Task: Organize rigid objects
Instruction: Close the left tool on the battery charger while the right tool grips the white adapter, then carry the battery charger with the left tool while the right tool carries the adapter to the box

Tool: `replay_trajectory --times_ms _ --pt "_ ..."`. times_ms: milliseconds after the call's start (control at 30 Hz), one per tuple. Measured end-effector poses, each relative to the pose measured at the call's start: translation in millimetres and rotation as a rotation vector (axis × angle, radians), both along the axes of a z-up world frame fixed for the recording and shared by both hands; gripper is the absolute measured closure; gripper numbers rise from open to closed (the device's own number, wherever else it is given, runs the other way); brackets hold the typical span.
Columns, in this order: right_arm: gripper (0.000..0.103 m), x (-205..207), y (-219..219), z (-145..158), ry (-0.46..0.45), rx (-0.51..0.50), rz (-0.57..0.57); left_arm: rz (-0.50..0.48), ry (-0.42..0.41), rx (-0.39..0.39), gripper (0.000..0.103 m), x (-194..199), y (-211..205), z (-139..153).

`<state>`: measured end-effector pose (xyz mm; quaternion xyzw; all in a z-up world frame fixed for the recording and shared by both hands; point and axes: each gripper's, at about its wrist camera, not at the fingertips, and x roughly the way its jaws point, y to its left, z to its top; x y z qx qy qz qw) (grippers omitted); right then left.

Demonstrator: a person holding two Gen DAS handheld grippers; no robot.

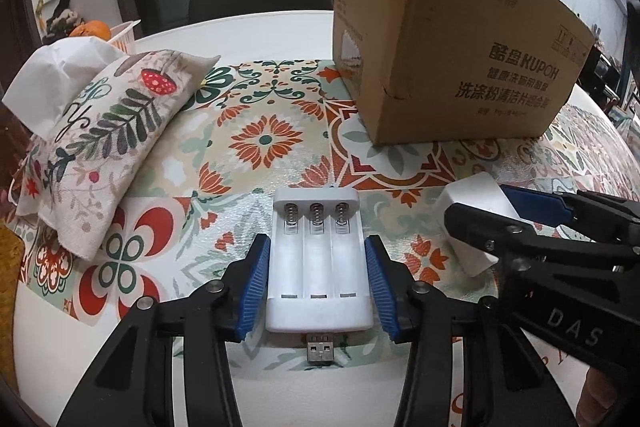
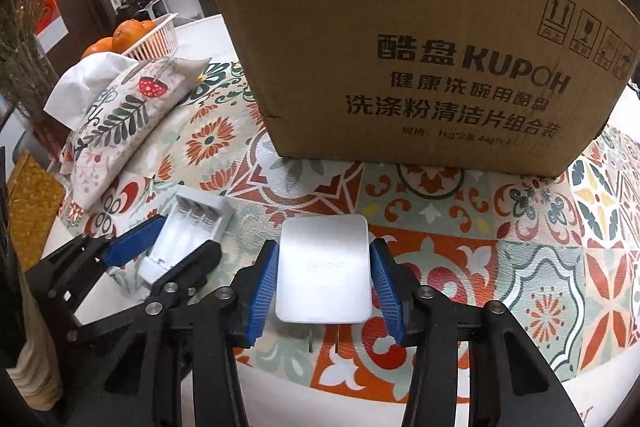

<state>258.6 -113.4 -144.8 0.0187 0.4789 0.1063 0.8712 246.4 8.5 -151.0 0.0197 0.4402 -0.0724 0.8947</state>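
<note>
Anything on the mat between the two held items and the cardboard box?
Nothing visible. Bare patterned mat lies between the white three-slot battery charger, the white flat power adapter and the brown cardboard box. Box's open top isn't in view.

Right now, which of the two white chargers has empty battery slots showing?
The battery charger in the left gripper: three open slots with springs. The wall plug in the right gripper is smooth.
</note>
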Motion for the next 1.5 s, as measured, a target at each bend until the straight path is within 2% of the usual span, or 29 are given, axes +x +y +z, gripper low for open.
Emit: replay_trajectory --times_ms 300,433,667,1500 --pt "0.056 -9 -13 14 -0.033 0.029 -0.021 -0.003 -0.035 -0.021 0.056 -8 -1 15" --pt "0.056 -12 -20 19 -0.044 0.019 -0.034 0.007 -0.066 -0.043 0.056 -10 1 30" --pt "0.056 -17 -36 26 -0.053 0.048 -0.066 -0.010 -0.129 -0.025 0.056 -17 -8 57" --pt "0.056 -51 -78 114 -0.277 0.053 -0.130 -0.069 -0.282 -0.054 0.056 -32 -46 131"
